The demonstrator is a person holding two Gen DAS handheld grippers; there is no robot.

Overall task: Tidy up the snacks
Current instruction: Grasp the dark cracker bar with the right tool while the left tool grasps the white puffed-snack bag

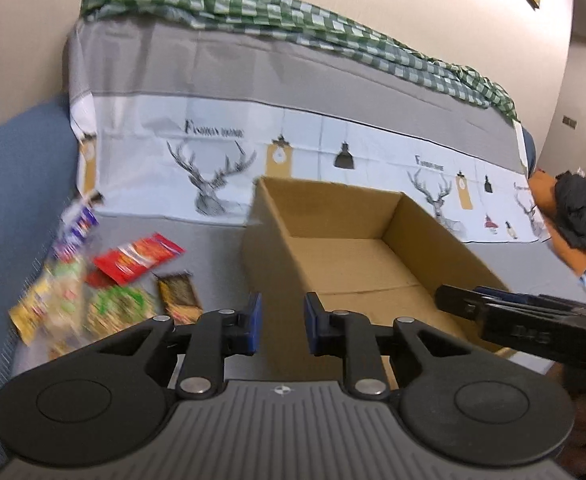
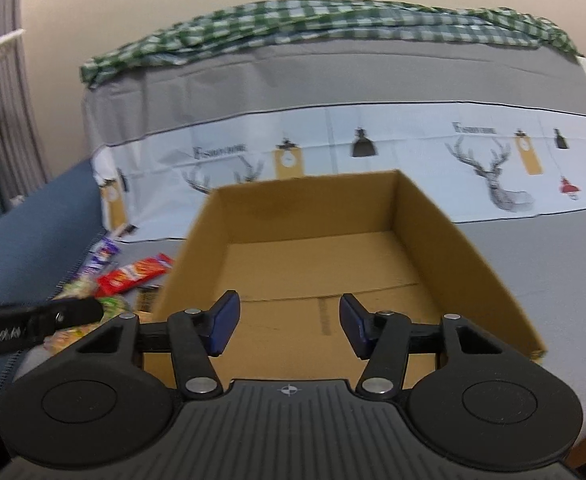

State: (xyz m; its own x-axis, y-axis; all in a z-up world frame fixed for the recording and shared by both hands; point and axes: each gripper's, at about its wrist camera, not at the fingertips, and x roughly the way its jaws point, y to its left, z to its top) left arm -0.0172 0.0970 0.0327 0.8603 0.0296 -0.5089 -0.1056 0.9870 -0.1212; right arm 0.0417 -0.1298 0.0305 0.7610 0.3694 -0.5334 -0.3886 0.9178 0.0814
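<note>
An open brown cardboard box (image 2: 325, 248) is seen standing on a grey sofa cover printed with deer heads (image 1: 213, 176). Nothing is seen on its floor. To the left of the box, a loose heap of snack packets (image 1: 93, 280) is spread on the seat: a red flat packet (image 1: 139, 258) lies uppermost, a purple-and-white packet (image 1: 75, 232) farther back, a dark brown bar packet (image 1: 179, 294) nearest the box wall, and green and yellow packets, blurred, toward the front.

The left gripper (image 1: 281, 324) is held with its blue-padded fingers a moderate gap apart and nothing between them; the near left corner of the box is framed by the fingers, and the snack heap lies to the left of the left finger, well apart from the pads. The right gripper (image 2: 287, 326) is held wide, empty, above the near edge of the box, so that the box floor is seen between its fingers. The snacks lie left of it, beyond the box wall.

A green checked cloth (image 2: 293, 20) is draped along the top of the sofa back.
</note>
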